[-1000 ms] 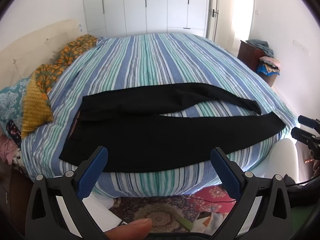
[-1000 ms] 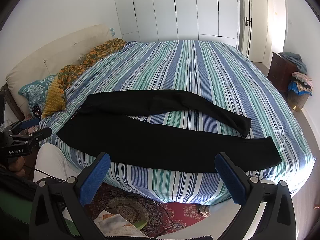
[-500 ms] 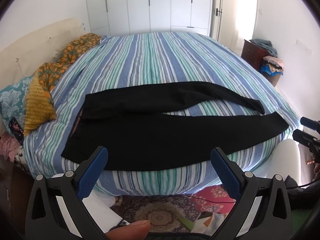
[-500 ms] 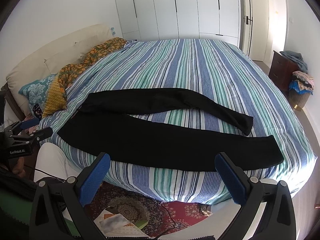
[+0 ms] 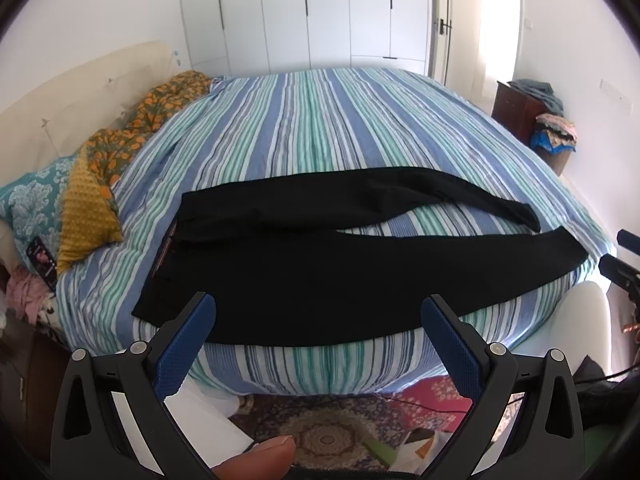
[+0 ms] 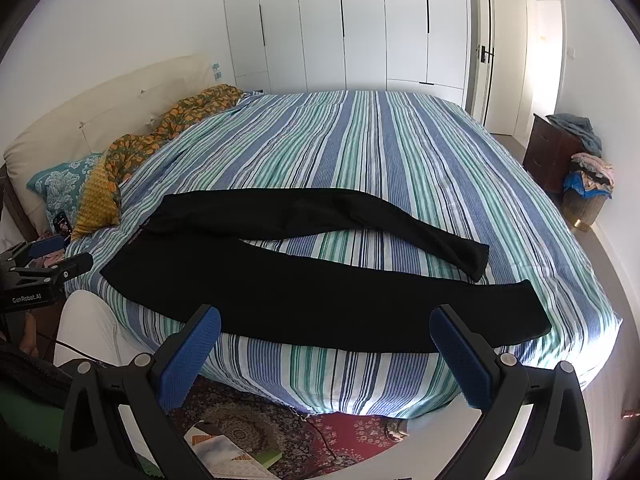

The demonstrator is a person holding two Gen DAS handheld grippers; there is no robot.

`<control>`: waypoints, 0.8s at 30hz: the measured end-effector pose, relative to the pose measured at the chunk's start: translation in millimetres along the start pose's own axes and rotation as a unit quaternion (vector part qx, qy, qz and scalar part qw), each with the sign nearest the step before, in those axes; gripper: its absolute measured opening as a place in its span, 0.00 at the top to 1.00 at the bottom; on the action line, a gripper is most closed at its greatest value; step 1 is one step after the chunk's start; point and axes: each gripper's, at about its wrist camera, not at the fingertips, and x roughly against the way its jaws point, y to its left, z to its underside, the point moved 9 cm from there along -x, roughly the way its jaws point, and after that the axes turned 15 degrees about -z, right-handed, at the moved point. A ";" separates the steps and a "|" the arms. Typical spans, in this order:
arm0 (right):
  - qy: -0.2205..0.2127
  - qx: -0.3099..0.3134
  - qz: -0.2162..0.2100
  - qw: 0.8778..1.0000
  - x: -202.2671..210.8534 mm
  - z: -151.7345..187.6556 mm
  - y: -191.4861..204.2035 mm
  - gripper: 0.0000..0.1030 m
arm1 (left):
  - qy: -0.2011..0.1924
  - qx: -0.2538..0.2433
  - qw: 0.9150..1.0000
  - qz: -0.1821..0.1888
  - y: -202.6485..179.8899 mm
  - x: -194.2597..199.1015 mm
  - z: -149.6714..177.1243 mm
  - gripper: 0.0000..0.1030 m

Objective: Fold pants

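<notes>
Grippers come first, closest to us. Left hand-held gripper (image 5: 318, 334) has its blue pads spread wide and holds nothing. Right hand-held gripper (image 6: 325, 344) is spread wide too, and it is empty. Both hang in the air just off the near side of the bed (image 6: 360, 144), not touching it. I think they are open like this so each one can grab a bit of cloth.

Down below the near side of the bed, a patterned rug (image 6: 248, 428) lies on the floor.

Next come the black pants (image 6: 304, 280). They lie flat on the bed, close to its near edge, so they are easy to reach. The waist end is toward the head of the bed, where the pillows (image 6: 80, 188) are. One leg runs along the near edge of the bed. The other leg lies farther in and bends away from it, with striped cover showing between them. No fold is made yet, I think. The legs likely need to go one on top of the other first.

Past the far side of the bed stand white wardrobe doors (image 6: 360, 28).
</notes>
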 end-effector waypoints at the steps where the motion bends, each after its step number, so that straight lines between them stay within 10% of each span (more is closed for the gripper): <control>1: 0.001 0.004 0.006 1.000 0.0 0.0 -1.0 0.00 | 0.000 -0.003 1.000 0.003 -2.0 1.2 0.5 0.00; 24: 0.021 -0.020 0.001 1.000 -9.2 9.8 -1.8 0.00 | 0.008 0.014 1.000 0.012 1.2 -1.6 1.8 0.01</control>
